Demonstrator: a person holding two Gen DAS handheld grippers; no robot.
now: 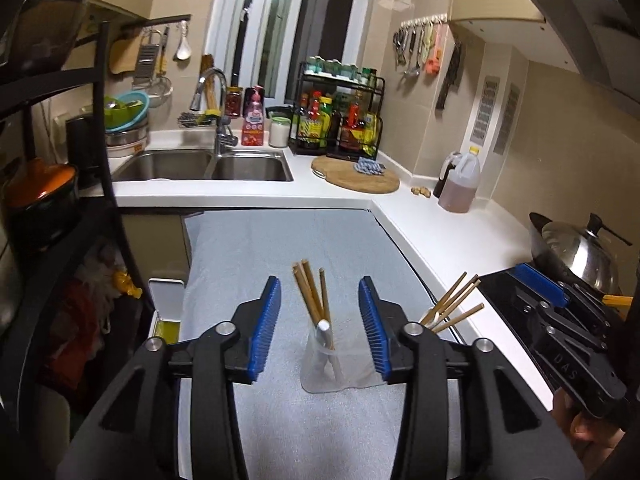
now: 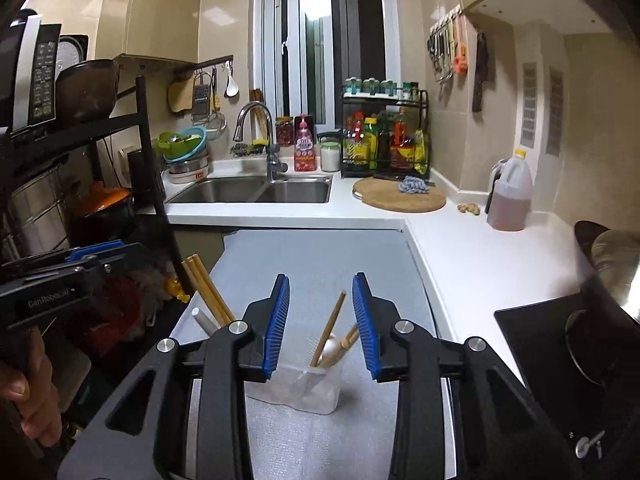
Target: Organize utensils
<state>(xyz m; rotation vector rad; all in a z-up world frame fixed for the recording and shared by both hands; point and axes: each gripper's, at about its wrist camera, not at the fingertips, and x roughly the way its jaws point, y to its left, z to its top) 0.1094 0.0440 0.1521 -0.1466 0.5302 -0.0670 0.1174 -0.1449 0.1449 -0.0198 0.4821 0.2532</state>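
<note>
Two clear plastic cups stand on the grey mat. The left cup holds several wooden chopsticks and a white-handled utensil. My left gripper is open above this cup, its blue pads on either side, empty. The right cup holds wooden chopsticks and a pale spoon. My right gripper is open above that cup, empty. The right cup's chopsticks also show in the left wrist view. The left cup's chopsticks show in the right wrist view.
A white counter runs along the back and right, with a double sink, round wooden board, oil jug and spice rack. A wok with lid sits on the black hob at right. A black shelf rack stands left.
</note>
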